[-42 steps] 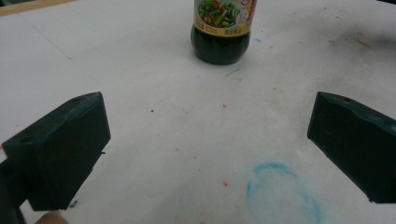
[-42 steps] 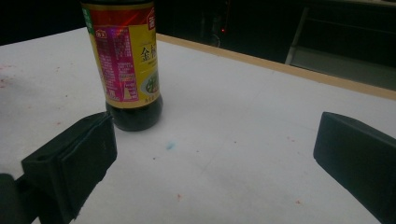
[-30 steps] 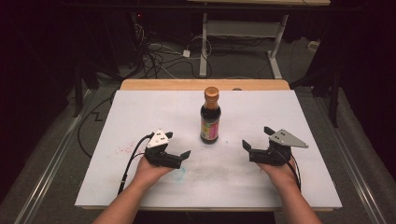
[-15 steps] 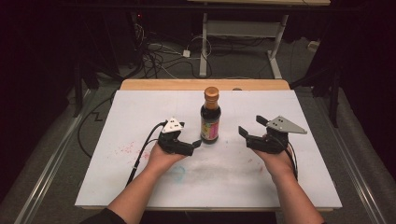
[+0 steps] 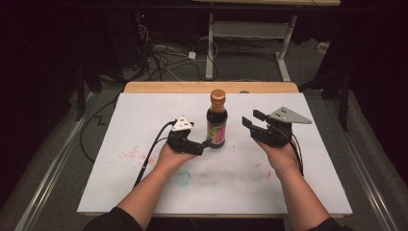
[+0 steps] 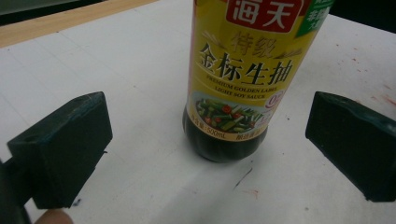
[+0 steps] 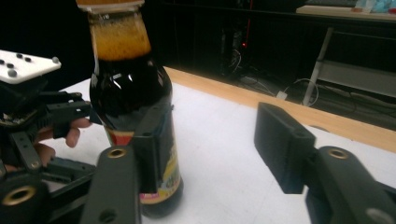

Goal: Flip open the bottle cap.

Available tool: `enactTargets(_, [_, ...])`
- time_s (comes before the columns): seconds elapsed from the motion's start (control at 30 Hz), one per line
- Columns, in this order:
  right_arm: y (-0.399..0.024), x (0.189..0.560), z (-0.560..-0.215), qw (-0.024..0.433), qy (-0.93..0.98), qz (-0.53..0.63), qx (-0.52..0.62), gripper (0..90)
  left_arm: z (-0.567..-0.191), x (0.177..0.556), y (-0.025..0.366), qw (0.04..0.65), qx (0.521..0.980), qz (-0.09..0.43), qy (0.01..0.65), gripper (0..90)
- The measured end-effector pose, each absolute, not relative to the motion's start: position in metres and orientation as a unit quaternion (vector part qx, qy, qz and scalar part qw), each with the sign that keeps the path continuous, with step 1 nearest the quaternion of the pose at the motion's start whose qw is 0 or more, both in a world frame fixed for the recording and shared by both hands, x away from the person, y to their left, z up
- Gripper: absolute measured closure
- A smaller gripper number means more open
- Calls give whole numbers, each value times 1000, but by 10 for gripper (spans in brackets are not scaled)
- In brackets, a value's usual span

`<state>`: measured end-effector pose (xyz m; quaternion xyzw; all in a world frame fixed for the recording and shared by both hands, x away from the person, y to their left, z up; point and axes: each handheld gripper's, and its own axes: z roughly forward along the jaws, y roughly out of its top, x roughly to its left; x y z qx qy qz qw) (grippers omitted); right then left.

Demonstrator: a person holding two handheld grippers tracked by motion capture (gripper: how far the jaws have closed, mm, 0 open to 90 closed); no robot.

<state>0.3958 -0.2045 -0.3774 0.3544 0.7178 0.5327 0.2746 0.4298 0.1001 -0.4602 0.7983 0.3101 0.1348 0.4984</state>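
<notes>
A dark soy sauce bottle (image 5: 217,122) with an orange cap and a yellow label stands upright in the middle of the white table (image 5: 144,110). My left gripper (image 5: 206,143) is open just left of the bottle's base, with its jaws reaching toward it. In the left gripper view the bottle (image 6: 238,79) stands a little ahead, between the two spread jaws of this gripper (image 6: 208,126). My right gripper (image 5: 251,120) is open to the right of the bottle, a short gap away. In the right gripper view the bottle (image 7: 128,93) sits behind the left jaw of that gripper (image 7: 215,135).
A wooden strip (image 5: 211,87) runs along the table's far edge. Red stains (image 5: 132,155) and a faint blue ring (image 5: 183,178) mark the white surface. Beyond the table, cables (image 5: 159,53) lie on the floor near a metal frame (image 5: 245,29).
Both grippers have moved forward and inward toward the bottle. The left one now reaches its base, and the right one has closed in from the right. The bottle has not moved.
</notes>
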Motion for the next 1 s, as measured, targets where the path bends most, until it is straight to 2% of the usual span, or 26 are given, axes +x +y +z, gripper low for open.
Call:
enactTargets(0.3, [-192,402,-370,271,729,527,342,674,-459,433,90,506,801,131,293,0])
enactTargets(0.7, [-181,408,-356,263,735,533,326,838,-457,443,70,509,805,121,280,1])
enactTargets(0.87, [-177,409,-350,261,736,536,320,897,-455,445,66,514,804,119,274,27])
enactTargets(1.0, [-175,409,-346,259,737,537,317,900,-453,446,61,513,807,125,266,57])
